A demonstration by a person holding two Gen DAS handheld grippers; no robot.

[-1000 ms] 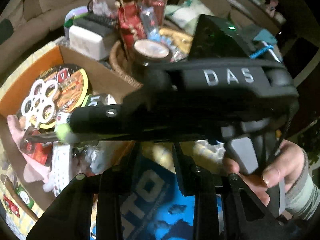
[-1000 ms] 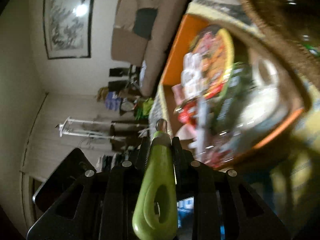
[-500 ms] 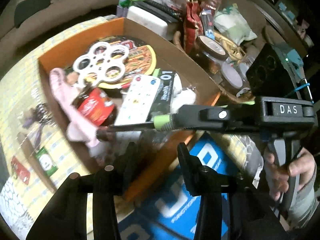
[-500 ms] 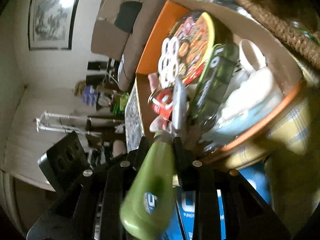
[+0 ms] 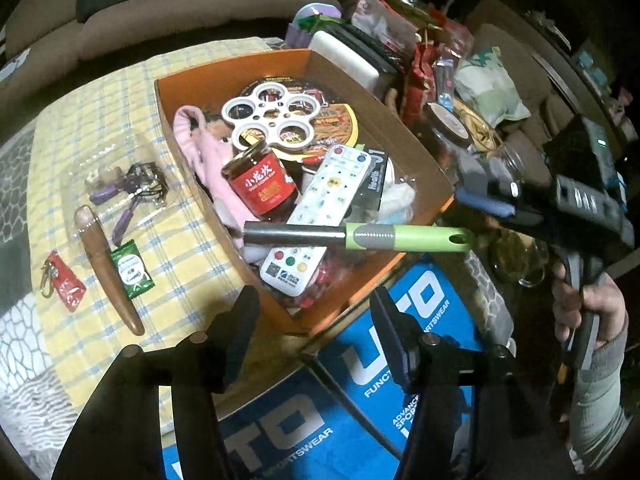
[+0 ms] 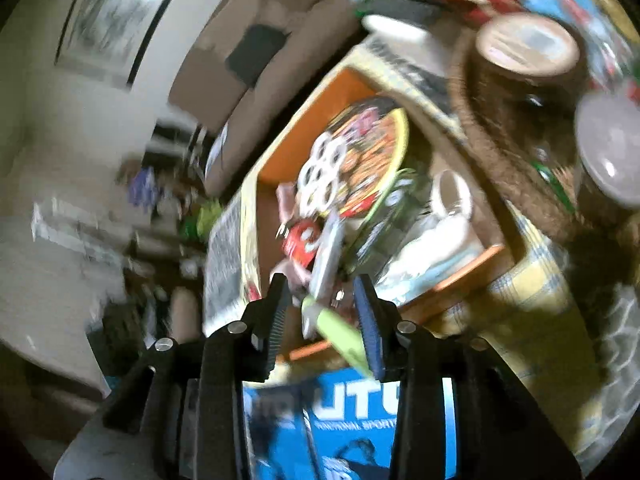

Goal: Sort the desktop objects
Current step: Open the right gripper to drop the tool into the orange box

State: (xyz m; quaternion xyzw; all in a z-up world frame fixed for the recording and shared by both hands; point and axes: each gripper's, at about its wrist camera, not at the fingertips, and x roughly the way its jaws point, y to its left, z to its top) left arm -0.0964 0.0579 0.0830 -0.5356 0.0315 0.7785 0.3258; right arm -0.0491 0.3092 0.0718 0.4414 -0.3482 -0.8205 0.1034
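Observation:
A green-handled tool (image 5: pixel 404 238) with a dark metal shaft lies across the orange cardboard box (image 5: pixel 400 132), on a white remote (image 5: pixel 332 184). The box also holds a red jar (image 5: pixel 260 188), a white ring holder (image 5: pixel 276 120) and pink cloth. My right gripper (image 5: pixel 484 200) sits just right of the handle's end, apart from it. In the blurred right wrist view its jaws (image 6: pixel 320 292) are opening, and the green handle (image 6: pixel 340 336) shows loose between them. My left gripper (image 5: pixel 316 320) hovers over the box's near corner, its jaws opening with nothing between them.
On the yellow checked cloth left of the box lie a brown wooden stick (image 5: pixel 108 268), a green packet (image 5: pixel 130 268), a red tag (image 5: pixel 64 280) and a purple tool (image 5: pixel 128 192). A blue printed bag (image 5: pixel 380 380) lies in front. Jars, a basket and snack packs crowd the right.
The right gripper has let go of the green-handled tool, which now lies across the box, and has drawn back. Both grippers' jaws have widened. The left gripper has swung over the box.

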